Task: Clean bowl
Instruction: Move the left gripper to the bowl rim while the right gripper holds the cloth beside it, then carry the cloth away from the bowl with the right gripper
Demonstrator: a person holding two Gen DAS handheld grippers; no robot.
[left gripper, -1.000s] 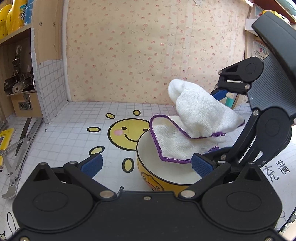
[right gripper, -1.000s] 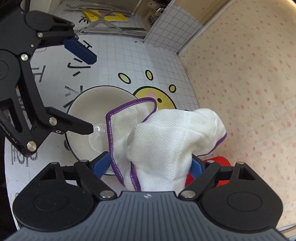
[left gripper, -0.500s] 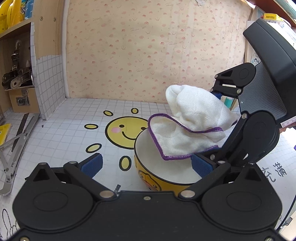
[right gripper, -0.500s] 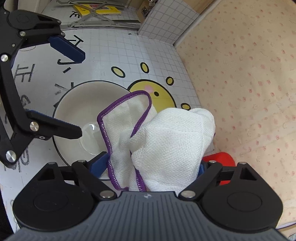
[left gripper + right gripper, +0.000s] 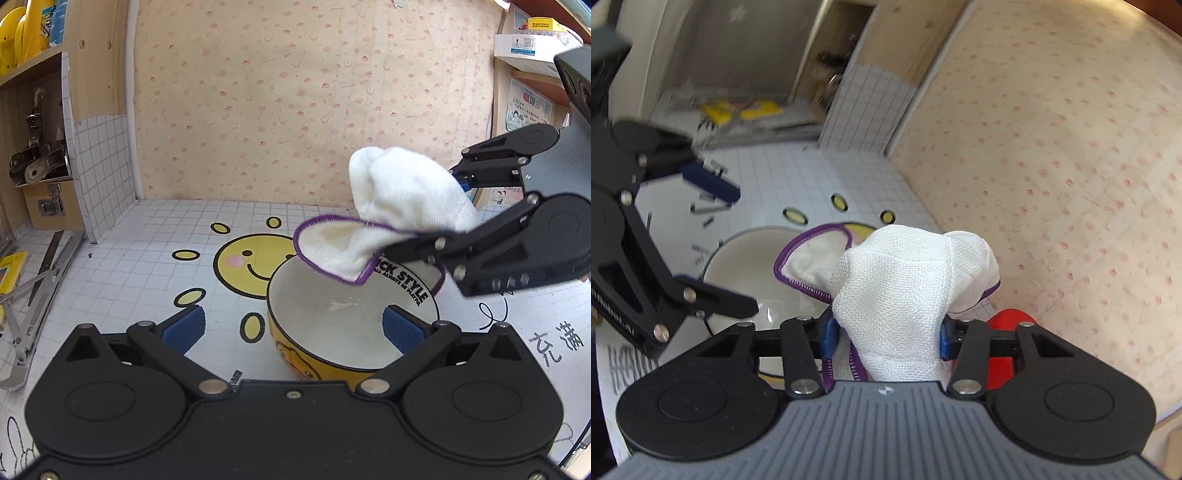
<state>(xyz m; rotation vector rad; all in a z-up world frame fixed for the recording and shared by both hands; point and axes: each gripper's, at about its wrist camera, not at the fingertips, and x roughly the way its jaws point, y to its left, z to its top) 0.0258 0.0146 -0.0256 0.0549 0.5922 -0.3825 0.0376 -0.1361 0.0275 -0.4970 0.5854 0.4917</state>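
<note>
A yellow bowl (image 5: 332, 306) with a white inside and a cartoon duck on its wall stands on the tiled mat. My left gripper (image 5: 291, 330) is open wide: its right finger (image 5: 400, 334) hangs over the bowl's inside, its left finger (image 5: 183, 328) stands clear outside the wall. A white cloth (image 5: 402, 195) with purple hem is bunched just above the bowl's far right rim. My right gripper (image 5: 886, 332) is closing, and its blue pads (image 5: 831, 332) press the cloth (image 5: 908, 288) from both sides. Part of the bowl (image 5: 731, 258) shows behind the cloth.
A smiling sun print (image 5: 251, 266) lies on the mat behind the bowl. A folded metal stand (image 5: 29, 295) and a yellow card (image 5: 11, 273) lie at the far left. A red object (image 5: 1008, 325) sits behind the right gripper. Wallpapered wall close behind; shelves (image 5: 532, 44) at right.
The right gripper's jaws have narrowed onto the cloth, and it has rolled and lifted the cloth up out of the bowl. The left gripper has stayed put.
</note>
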